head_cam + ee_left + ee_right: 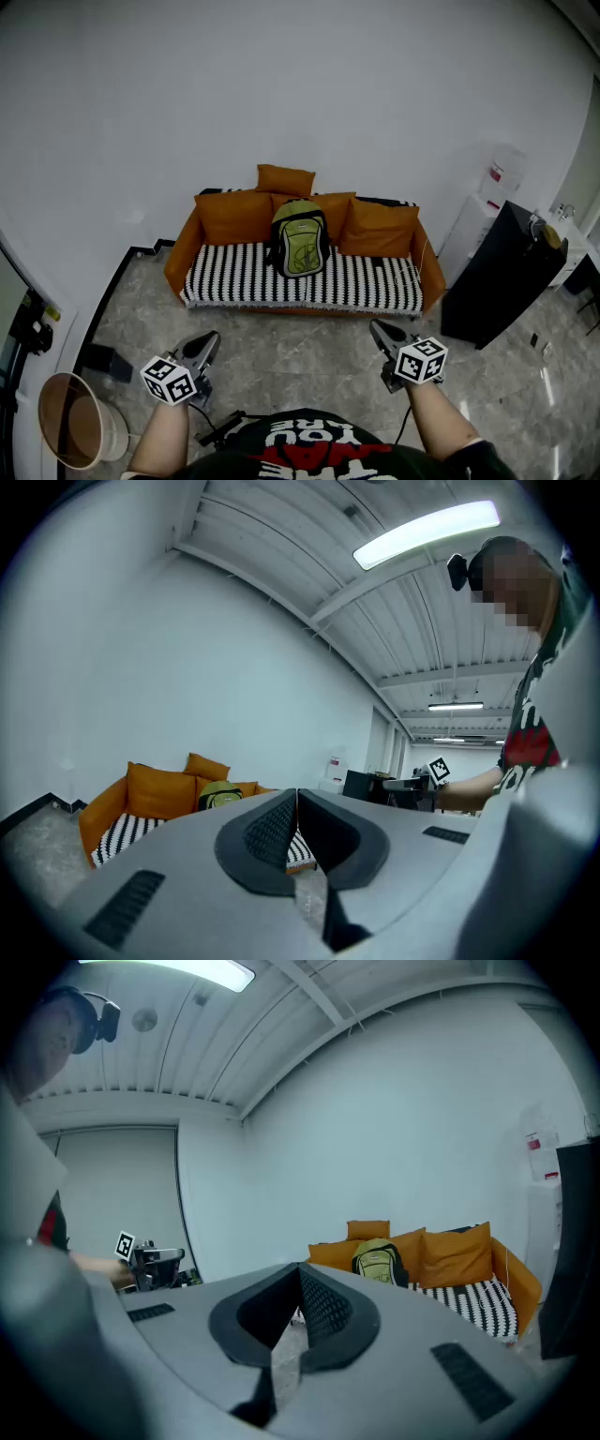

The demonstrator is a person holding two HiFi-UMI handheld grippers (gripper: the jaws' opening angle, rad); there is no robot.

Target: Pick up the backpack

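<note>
A green and black backpack [299, 238] stands upright in the middle of an orange sofa [217, 275], leaning against the back cushions. It also shows small and far off in the left gripper view as the backpack [218, 797], and in the right gripper view as the backpack [377, 1263]. My left gripper [213, 337] and right gripper [376, 326] are held over the floor well short of the sofa, one on each side of me. Both are shut with nothing between the jaws. Neither touches the backpack.
The sofa has a black-and-white striped seat cover [375, 279] and several orange cushions [379, 227]. A black cabinet [495, 274] and a white water dispenser [489, 199] stand to its right. A brown round bin [73, 422] is at my near left. Marble floor [300, 347] lies between me and the sofa.
</note>
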